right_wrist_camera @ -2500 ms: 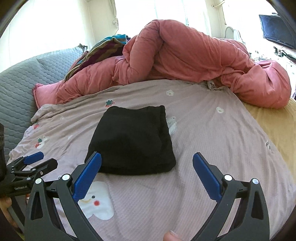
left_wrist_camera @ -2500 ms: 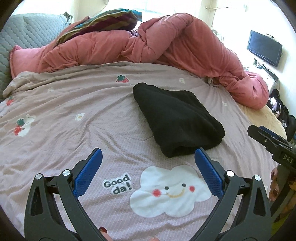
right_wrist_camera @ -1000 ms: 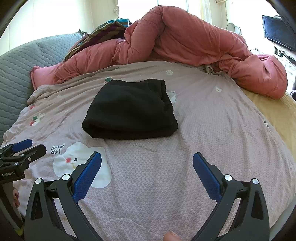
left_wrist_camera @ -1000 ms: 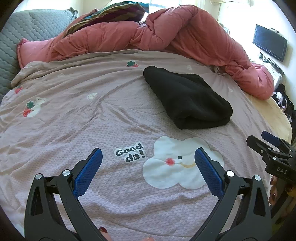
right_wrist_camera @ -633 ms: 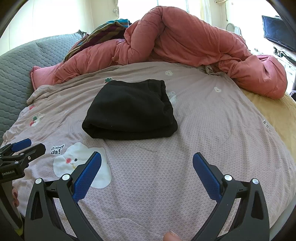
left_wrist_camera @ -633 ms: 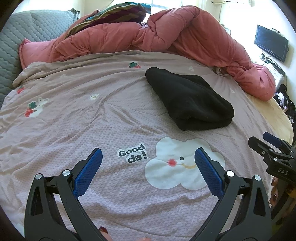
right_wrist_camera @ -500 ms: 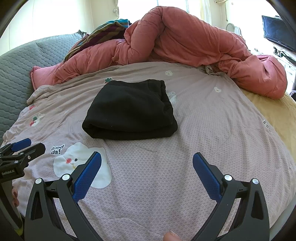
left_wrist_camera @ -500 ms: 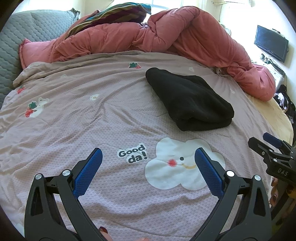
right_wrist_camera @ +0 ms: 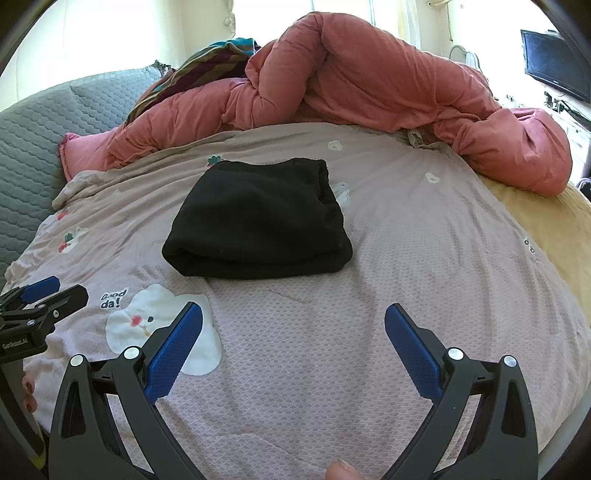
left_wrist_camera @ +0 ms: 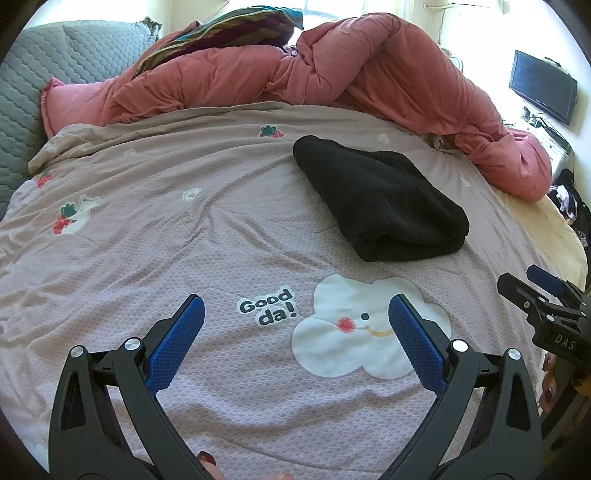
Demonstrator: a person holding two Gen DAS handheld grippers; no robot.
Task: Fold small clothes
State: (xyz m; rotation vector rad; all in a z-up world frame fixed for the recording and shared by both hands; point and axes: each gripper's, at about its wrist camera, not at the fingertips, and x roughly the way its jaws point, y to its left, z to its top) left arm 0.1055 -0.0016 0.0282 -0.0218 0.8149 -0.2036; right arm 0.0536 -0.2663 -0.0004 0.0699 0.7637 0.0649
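Your left hand-held gripper (left_wrist_camera: 295, 328) hangs over the bed with its blue pads spread wide and nothing between them. Below it on the mauve bedspread (left_wrist_camera: 166, 236) lie a white cloud print (left_wrist_camera: 354, 332) and the words "Good da!" (left_wrist_camera: 267, 306), the lettering just left of the cloud. The folded black garment (left_wrist_camera: 380, 199) lies at about 1 o'clock from this gripper, well beyond the pads, its thick rolled edge turned toward you and touching neither finger.

Your right hand-held gripper (right_wrist_camera: 293, 341) is likewise spread wide and empty above bare bedspread. From its camera the black garment (right_wrist_camera: 258, 218) sits at roughly 11 o'clock, flat on the bed, with the folded edge nearest you and a seamed hem along its right side. The cloud print (right_wrist_camera: 162, 328) shows at 9 o'clock, partly behind the left pad.

Each gripper appears in the other's view: the right one at the left camera's 3 o'clock edge (left_wrist_camera: 543, 299), the left one at the right camera's 9 o'clock edge (right_wrist_camera: 38, 299).

A bunched pink duvet (left_wrist_camera: 332, 70) runs across the far side of the bed at 12 o'clock, with a striped pillow (left_wrist_camera: 229, 29) above it, a grey quilted headboard (left_wrist_camera: 40, 85) at 10 o'clock and a dark screen (left_wrist_camera: 541, 85) on the wall at 2 o'clock.
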